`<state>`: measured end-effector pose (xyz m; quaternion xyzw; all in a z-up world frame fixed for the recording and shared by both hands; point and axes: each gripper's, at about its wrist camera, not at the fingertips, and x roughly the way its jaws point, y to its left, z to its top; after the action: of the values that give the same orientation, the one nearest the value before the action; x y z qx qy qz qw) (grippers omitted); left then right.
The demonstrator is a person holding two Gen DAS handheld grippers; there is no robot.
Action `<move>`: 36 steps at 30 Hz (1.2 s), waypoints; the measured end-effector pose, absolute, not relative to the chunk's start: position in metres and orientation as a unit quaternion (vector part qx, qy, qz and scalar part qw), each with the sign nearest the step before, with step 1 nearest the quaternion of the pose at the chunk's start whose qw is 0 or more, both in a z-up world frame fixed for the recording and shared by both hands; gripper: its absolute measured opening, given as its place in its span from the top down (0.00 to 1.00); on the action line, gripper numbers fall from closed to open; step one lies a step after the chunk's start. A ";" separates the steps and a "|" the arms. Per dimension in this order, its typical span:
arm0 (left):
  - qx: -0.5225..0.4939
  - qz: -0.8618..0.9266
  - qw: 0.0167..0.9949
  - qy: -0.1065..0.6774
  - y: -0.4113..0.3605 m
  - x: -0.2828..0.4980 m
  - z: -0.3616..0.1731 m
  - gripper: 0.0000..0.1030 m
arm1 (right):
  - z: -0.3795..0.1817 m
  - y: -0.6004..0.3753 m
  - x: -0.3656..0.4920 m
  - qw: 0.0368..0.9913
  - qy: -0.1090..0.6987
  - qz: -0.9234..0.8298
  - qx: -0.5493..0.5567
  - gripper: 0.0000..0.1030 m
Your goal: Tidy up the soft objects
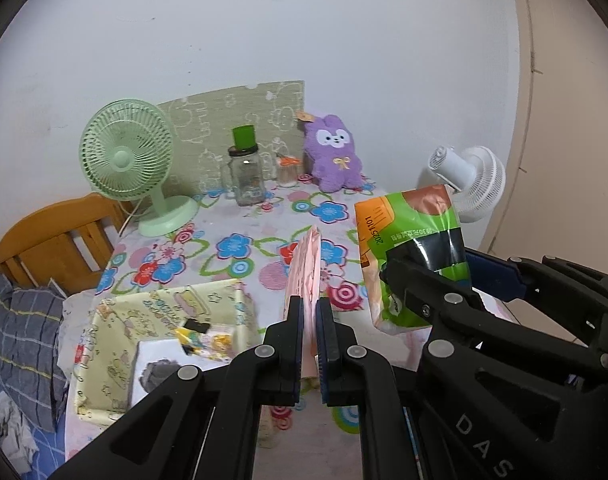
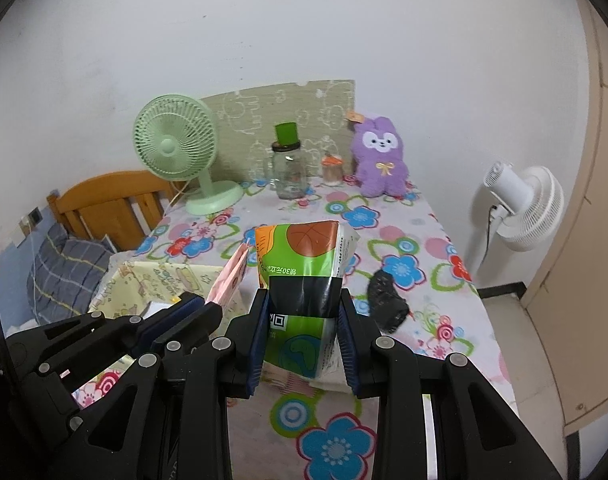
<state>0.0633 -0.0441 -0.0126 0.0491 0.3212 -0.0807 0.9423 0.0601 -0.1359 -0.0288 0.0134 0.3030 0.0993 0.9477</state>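
My left gripper (image 1: 310, 320) is shut on a thin pink packet (image 1: 304, 272) and holds it edge-on above the table, just right of the yellow patterned box (image 1: 103, 340). The pink packet also shows in the right wrist view (image 2: 231, 280). My right gripper (image 2: 301, 320) is shut on a green and orange tissue pack (image 2: 304, 264), held above the table; the pack also shows in the left wrist view (image 1: 412, 240). The box holds a yellow packet (image 1: 203, 338) and a white item. A purple plush rabbit (image 2: 380, 156) sits at the table's far end.
On the flowered tablecloth (image 2: 424, 240) stand a green fan (image 2: 175, 148), a glass jar with a green cap (image 2: 289, 168) and a small jar (image 2: 332, 168). A black object (image 2: 386, 300) lies to the right. A white fan (image 2: 524, 208) stands beside the table; a wooden bed frame (image 2: 103, 204) is at the left.
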 end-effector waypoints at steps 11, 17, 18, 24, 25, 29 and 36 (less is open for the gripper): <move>0.034 -0.049 0.941 0.334 -0.006 0.076 -0.017 0.97 | -0.030 -0.094 0.081 0.940 0.315 0.133 -0.008 0.66; 0.025 -0.031 0.939 0.341 0.014 0.083 -0.021 0.97 | -0.034 -0.072 0.093 0.934 0.323 0.151 -0.017 0.66; 0.023 -0.028 0.939 0.343 0.019 0.085 -0.022 0.97 | -0.035 -0.069 0.095 0.933 0.323 0.154 -0.018 0.66; 0.014 -0.014 0.936 0.350 0.038 0.091 -0.028 0.97 | -0.038 -0.048 0.106 0.928 0.330 0.171 -0.028 0.66; 0.013 -0.011 0.936 0.352 0.041 0.093 -0.029 0.97 | -0.039 -0.044 0.108 0.927 0.332 0.173 -0.030 0.66; 0.008 -0.002 0.934 0.358 0.053 0.097 -0.033 0.97 | -0.043 -0.030 0.115 0.922 0.338 0.186 -0.037 0.66; 0.003 0.014 0.928 0.373 0.075 0.101 -0.046 0.97 | -0.055 -0.005 0.124 0.910 0.354 0.210 -0.046 0.66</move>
<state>0.1014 0.0747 -0.0460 0.0031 0.3725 0.0143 0.9279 0.1241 -0.0052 -0.0546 -0.0456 0.3538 0.2103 0.9102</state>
